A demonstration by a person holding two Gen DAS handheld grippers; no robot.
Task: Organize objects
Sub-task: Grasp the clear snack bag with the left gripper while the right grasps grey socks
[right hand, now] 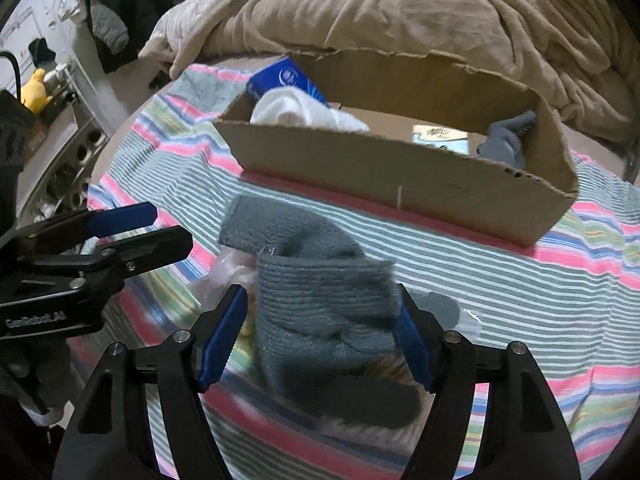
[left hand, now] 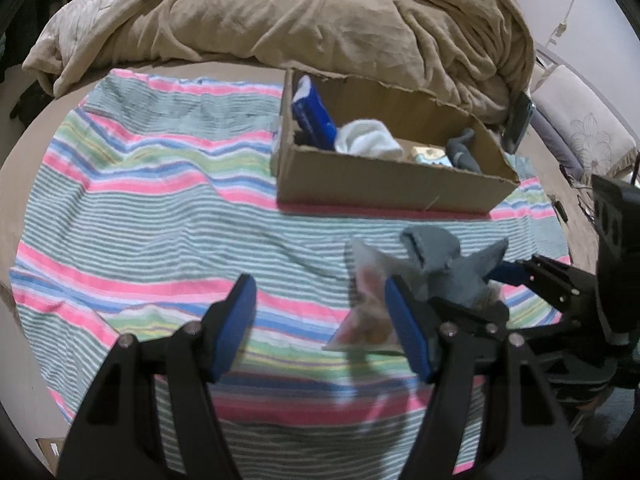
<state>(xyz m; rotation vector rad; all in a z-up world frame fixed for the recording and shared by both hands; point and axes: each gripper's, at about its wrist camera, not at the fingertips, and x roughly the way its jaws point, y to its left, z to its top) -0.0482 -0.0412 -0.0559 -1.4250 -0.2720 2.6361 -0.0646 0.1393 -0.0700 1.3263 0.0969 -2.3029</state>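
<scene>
A grey knitted sock (right hand: 320,300) sits between the blue pads of my right gripper (right hand: 320,332), which is closed on it above the striped cloth; it also shows in the left wrist view (left hand: 448,268). A clear plastic bag (left hand: 364,312) with something pinkish inside lies under and beside the sock. My left gripper (left hand: 320,320) is open and empty, just left of the bag. The cardboard box (left hand: 384,184) beyond holds a blue pack (left hand: 314,114), a white sock (left hand: 366,138), another grey sock (left hand: 462,152) and a small card (right hand: 440,138).
A striped cloth (left hand: 140,208) covers the bed. A rumpled tan blanket (left hand: 320,16) is piled behind the box. A phone-like dark object (left hand: 520,120) leans at the box's right. A shelf with a yellow toy (right hand: 36,90) stands at the left.
</scene>
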